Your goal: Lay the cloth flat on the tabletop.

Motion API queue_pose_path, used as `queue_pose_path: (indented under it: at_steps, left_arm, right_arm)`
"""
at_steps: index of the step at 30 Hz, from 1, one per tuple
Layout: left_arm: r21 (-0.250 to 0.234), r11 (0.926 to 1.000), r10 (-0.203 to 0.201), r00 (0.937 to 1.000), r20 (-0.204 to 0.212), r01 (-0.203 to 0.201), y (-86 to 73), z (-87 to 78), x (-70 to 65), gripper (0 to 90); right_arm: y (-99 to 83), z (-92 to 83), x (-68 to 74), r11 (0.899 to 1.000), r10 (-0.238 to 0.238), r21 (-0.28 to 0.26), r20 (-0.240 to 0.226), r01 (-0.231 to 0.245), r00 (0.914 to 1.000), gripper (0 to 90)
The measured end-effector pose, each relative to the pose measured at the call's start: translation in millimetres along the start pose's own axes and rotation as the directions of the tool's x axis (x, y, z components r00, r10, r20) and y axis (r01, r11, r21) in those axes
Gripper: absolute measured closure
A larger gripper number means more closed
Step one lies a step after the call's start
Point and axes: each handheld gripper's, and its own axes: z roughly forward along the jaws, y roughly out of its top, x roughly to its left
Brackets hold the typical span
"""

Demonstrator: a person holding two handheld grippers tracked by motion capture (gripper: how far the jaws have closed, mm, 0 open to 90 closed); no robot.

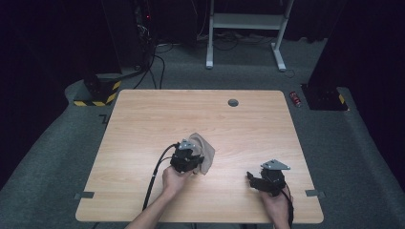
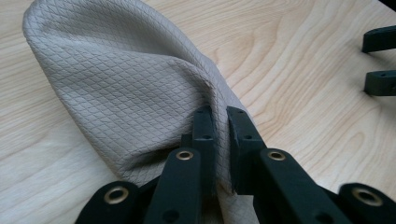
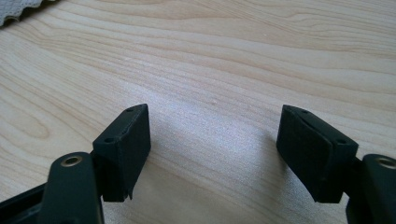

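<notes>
A beige quilted cloth (image 1: 202, 151) lies bunched near the middle of the wooden table (image 1: 143, 119). My left gripper (image 1: 187, 157) is shut on an edge of the cloth (image 2: 121, 79), which rises in a fold ahead of the jaws in the left gripper view (image 2: 220, 116). My right gripper (image 1: 253, 180) rests low over bare wood at the front right, open, with nothing between its fingers (image 3: 212, 149). A corner of the cloth (image 3: 18, 9) shows at the top left of the right gripper view. The right gripper's fingertips (image 2: 380, 84) appear far off in the left gripper view.
A round cable hole (image 1: 233, 102) sits near the table's far edge. Grey tape tabs (image 1: 84, 194) mark the front corners. On the carpet beyond stand a white desk frame (image 1: 248, 28), a yellow-black striped block (image 1: 100, 93) and a small red can (image 1: 296, 98).
</notes>
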Motion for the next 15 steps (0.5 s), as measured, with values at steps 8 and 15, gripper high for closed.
queue_pose_path:
  at_steps: [8,15]
  left_arm:
    - [0.008,0.9997,0.022,0.9990,0.039,-0.023,2.9,12.3,-16.0,82.8]
    - [0.019,0.9989,0.043,0.9988,0.023,-0.044,3.0,11.2,-18.7,78.8]
  right_arm:
    - [0.1,0.0,0.2,1.000,-0.003,0.000,-0.002,0.003,1.0000,26.6]
    - [0.2,-0.3,1.8,1.000,-0.014,-0.010,-0.012,0.014,0.9998,34.5]
